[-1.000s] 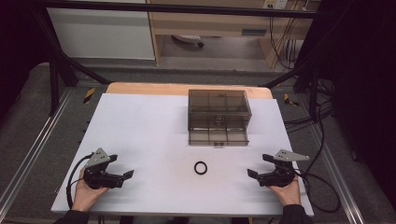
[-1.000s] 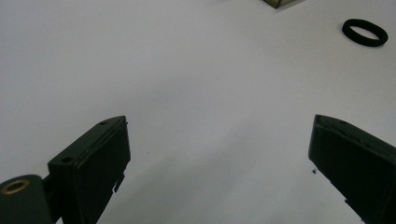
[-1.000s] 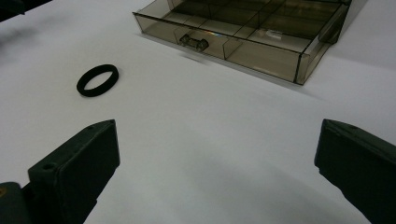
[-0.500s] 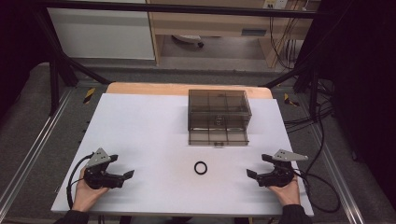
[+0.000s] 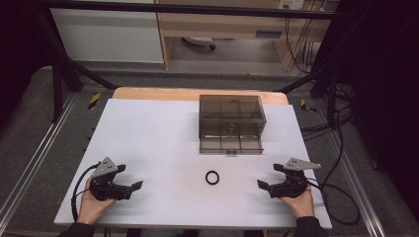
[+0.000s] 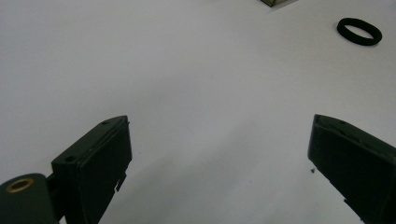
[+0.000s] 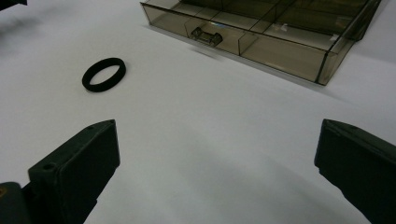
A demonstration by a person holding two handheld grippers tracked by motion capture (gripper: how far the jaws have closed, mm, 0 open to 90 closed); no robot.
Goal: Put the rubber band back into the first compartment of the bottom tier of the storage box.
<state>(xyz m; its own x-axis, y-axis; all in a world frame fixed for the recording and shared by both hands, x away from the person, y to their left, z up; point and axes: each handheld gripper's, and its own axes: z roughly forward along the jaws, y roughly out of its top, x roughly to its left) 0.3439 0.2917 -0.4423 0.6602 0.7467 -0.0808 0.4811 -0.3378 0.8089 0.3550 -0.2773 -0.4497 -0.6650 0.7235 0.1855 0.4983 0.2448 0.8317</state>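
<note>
Ring (image 5: 212,177), black, probably rubber, light, pliant and thin-walled, lay flat on the white table (image 5: 148,133) at 6 o'clock of the smoky compartment box (image 5: 230,123), best pinched across its band; left gripper (image 5: 131,187) and right gripper (image 5: 263,185) both gaped, empty.

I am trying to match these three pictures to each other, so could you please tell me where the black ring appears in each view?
High view: the black ring lies on the white table, near the front edge, midway between the two grippers.
Left gripper view: upper right corner.
Right gripper view: upper left, above the left finger.
Shared landmark: the clear compartment box, whose corner or front wall sits just beyond the ring.
</note>
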